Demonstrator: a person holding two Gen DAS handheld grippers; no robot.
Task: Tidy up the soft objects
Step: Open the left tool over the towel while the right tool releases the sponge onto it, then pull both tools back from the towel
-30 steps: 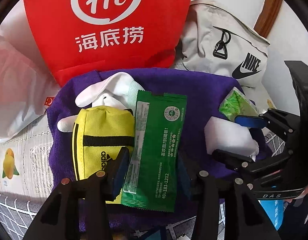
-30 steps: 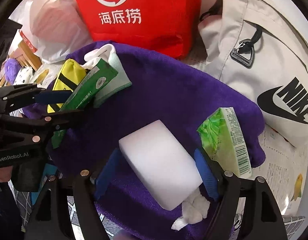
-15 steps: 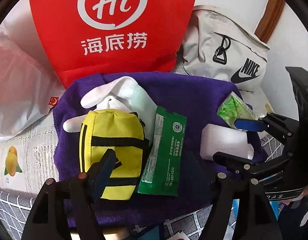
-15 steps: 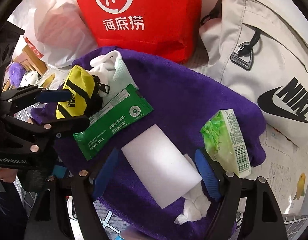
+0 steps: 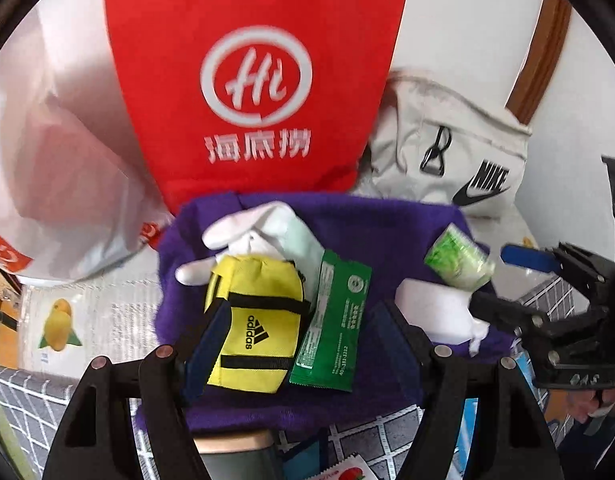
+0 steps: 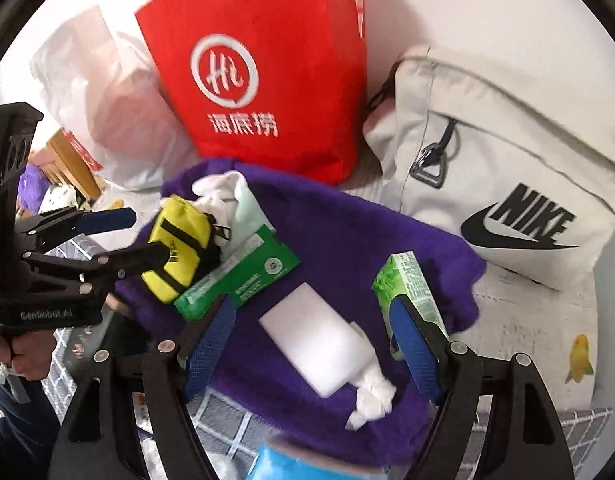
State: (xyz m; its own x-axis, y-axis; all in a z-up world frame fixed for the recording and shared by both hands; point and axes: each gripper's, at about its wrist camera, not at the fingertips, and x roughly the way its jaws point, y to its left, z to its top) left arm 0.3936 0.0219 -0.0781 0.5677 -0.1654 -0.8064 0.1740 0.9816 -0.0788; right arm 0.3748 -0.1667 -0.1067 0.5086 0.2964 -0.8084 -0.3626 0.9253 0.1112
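Note:
A purple towel (image 5: 387, 232) (image 6: 347, 232) holds a yellow Adidas pouch (image 5: 255, 324) (image 6: 179, 244), a green packet (image 5: 335, 320) (image 6: 243, 272), white cloth (image 5: 259, 228) (image 6: 223, 188), a white sponge block (image 5: 431, 308) (image 6: 319, 336), a crumpled tissue (image 6: 371, 400) and a green tissue pack (image 5: 455, 260) (image 6: 411, 292). My left gripper (image 5: 299, 344) (image 6: 143, 236) is open and empty, drawn back from the pouch and packet. My right gripper (image 6: 315, 352) (image 5: 503, 280) is open and empty, its fingers either side of the sponge, raised above it.
A red Haidilao bag (image 5: 259, 80) (image 6: 259, 80), a white plastic bag (image 5: 59, 180) (image 6: 107, 100) and a beige Nike backpack (image 5: 459, 152) (image 6: 507, 160) stand behind the towel. A printed cloth with a mango picture (image 5: 59, 324) lies left. A blue item (image 6: 307, 464) is near the front edge.
The left gripper let go of the green packet, which now lies flat beside the pouch. Both grippers opened wider and pulled back and up from the towel.

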